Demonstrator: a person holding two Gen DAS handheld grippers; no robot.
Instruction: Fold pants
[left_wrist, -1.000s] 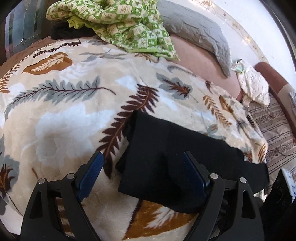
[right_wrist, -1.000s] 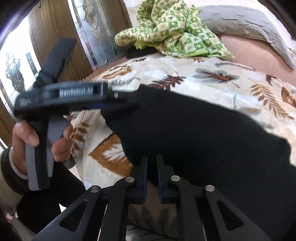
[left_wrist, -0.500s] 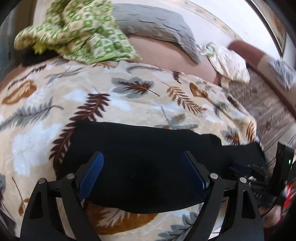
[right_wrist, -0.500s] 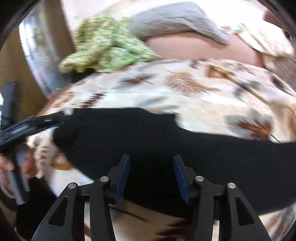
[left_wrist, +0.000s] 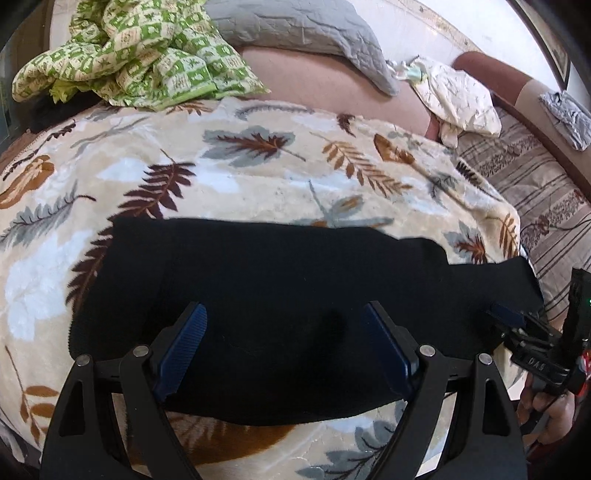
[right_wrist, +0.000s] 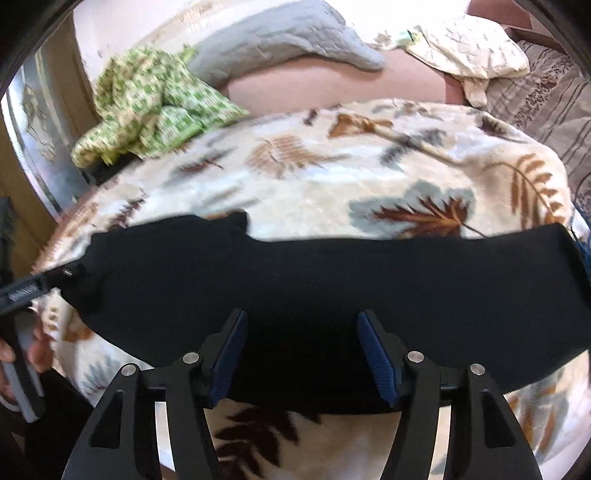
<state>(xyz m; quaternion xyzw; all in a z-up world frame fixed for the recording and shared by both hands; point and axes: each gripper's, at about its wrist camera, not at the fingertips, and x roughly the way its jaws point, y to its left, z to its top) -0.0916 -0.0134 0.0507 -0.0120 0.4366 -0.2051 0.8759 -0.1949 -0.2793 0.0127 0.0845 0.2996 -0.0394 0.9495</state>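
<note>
A long black band of folded fabric pants (left_wrist: 280, 295) lies across the cream plush blanket with brown and grey leaf print (left_wrist: 258, 177) on the bed, directly ahead of both tools. The left hand-held gripper (left_wrist: 284, 343) hovers over the band's near edge with its blue-padded fingers (left_wrist: 184, 343) spread wide, nothing between them. The right hand-held gripper (right_wrist: 301, 354) is likewise spread apart above the cloth (its picture is slightly blurred). In the left view it shows at the pants' right end, its black body marked "DAS". Beyond the pants, far from both, sit a crumpled green-and-cream checked cloth (left_wrist: 136, 55) and a grey quilted pillow (left_wrist: 295, 33).
</note>
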